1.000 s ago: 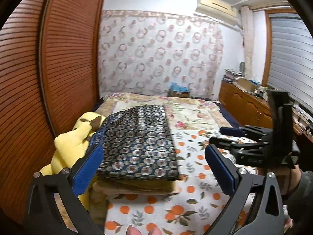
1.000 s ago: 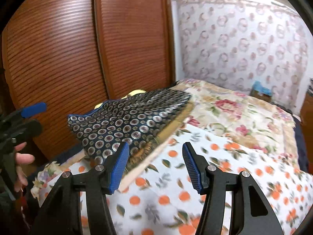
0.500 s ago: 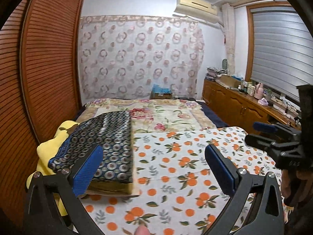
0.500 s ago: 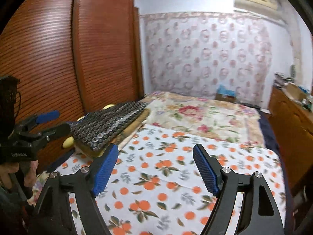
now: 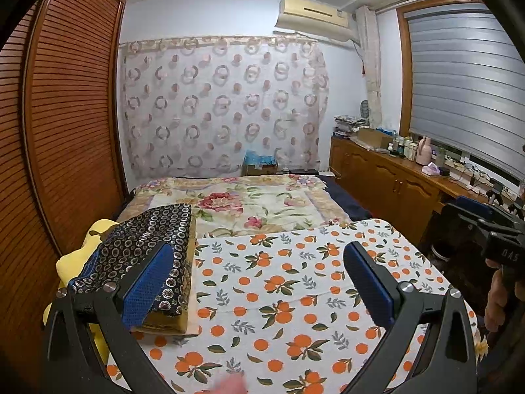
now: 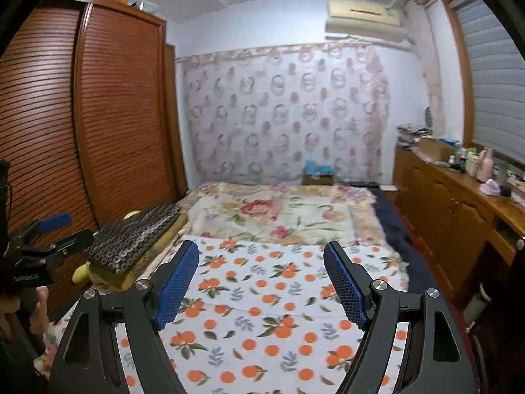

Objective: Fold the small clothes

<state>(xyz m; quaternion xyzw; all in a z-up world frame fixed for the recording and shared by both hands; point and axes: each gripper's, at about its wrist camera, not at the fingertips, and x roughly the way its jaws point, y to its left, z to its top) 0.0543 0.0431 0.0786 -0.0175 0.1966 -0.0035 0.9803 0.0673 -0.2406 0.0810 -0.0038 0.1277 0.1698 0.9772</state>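
Left wrist view. Clearly the left gripper (image 5: 259, 282) stands with its jaws spread wide and nothing between them; its fingers (image 5: 147, 284) frame bare orange-print cloth (image 5: 279, 282) spread over the bed (image 5: 249, 203). A folded dark patterned garment (image 5: 147, 246) lies squared on top of a stack of folded clothes (image 5: 182, 295) at the left edge of that cloth, with a yellow plush toy (image 5: 70, 261) just beside the stack, against the slatted wardrobe door (image 5: 65, 124). At the right border a hand (image 5: 497, 298) holds the right gripper, seen from the side. No unfolded garment shows on the cloth.

Right wrist view. The right gripper (image 6: 261, 284) is likewise released, its jaws apart and empty above the same orange-print cloth. The dark garment (image 6: 134, 236) rests flat on its stack at the left, apart from both grippers; the left gripper appears at the far left edge, near the stack but not touching it.

Judged progress: this garment appears finished, folded and stacked. Whether more small clothes remain cannot be told; none is visible, so what is left is either fetching another piece or nothing.
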